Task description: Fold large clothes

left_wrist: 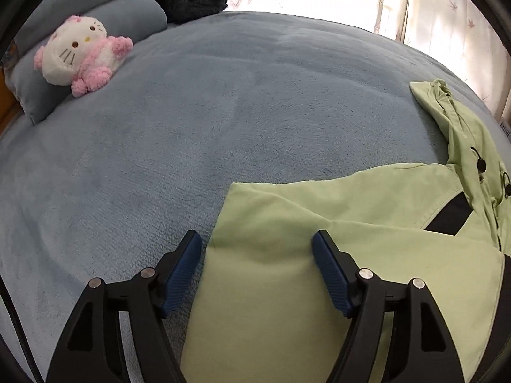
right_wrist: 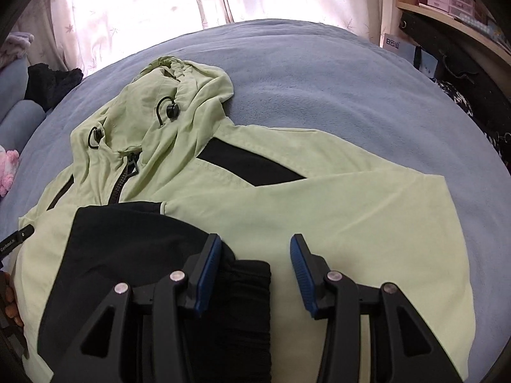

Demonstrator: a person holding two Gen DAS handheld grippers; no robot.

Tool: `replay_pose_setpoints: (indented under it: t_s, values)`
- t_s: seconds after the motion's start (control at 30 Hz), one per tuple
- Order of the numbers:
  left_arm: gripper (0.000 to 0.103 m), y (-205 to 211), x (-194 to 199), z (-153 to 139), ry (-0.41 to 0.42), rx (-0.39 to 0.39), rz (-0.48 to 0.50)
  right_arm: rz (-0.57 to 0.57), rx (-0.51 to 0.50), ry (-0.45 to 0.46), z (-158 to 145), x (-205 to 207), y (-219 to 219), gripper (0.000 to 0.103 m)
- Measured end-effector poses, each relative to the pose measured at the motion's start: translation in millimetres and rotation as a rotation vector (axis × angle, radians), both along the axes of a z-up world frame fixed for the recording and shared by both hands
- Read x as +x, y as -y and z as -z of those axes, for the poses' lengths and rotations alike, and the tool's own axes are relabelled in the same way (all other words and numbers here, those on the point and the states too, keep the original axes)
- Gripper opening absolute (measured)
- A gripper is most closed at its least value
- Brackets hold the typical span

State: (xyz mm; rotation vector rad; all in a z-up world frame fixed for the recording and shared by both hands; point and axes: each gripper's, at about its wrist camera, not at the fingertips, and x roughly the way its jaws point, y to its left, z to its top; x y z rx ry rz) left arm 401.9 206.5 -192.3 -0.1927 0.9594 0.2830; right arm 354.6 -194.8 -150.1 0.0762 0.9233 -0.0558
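Garment: I am viewing a light green hooded zip jacket with black panels point(right_wrist: 262, 204), lying spread flat on the blue fleece-covered bed point(left_wrist: 191, 127).
Left gripper point(left_wrist: 257, 245): jaws hanging open over a folded green edge.
Right gripper point(right_wrist: 255, 249): jaws parted above the black ribbed cuff point(right_wrist: 246, 287), not pressing it.

The bed point(left_wrist: 191, 121) wears a matt, napped blue fleece. On it lies a jacket point(right_wrist: 319, 217) of smooth, thin green cloth with black panels (lightly creased). Near the far left corner sits a fluffy plush toy point(left_wrist: 80, 54). Each claw has matt black plastic arms, ribbed blue pads point(left_wrist: 329, 274) and shiny metal pins.
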Motion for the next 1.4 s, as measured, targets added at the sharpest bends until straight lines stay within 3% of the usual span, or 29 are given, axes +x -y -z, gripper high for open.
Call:
replay_pose_setpoints:
  t_s: [0.33, 0.8, 1.0, 1.23, 1.4]
  values:
    - [0.071, 17.6, -42.0, -39.0, 0.001, 0.047, 0.114, -0.035, 0.033, 0.029, -38.9, -46.6, -4.5, 0.045]
    - [0.071, 38.6, -160.5, -136.5, 0.038, 0.079, 0.195, -0.027, -0.011, 0.094, -119.4, -150.4, 3.1, 0.046]
    - [0.071, 35.5, -212.9, -165.0, 0.046, 0.101, 0.221, -0.01, -0.064, 0.126, -138.9, -196.9, 10.0, 0.046]
    - [0.071, 32.8, -279.7, -182.6, 0.045, 0.125, 0.252, -0.024, -0.103, 0.162, -151.6, -254.7, 13.9, 0.046]
    - [0.072, 24.9, -335.7, -175.1, 0.03, 0.064, 0.286, -0.064, -0.109, 0.145, -142.5, -301.4, 21.7, 0.046]
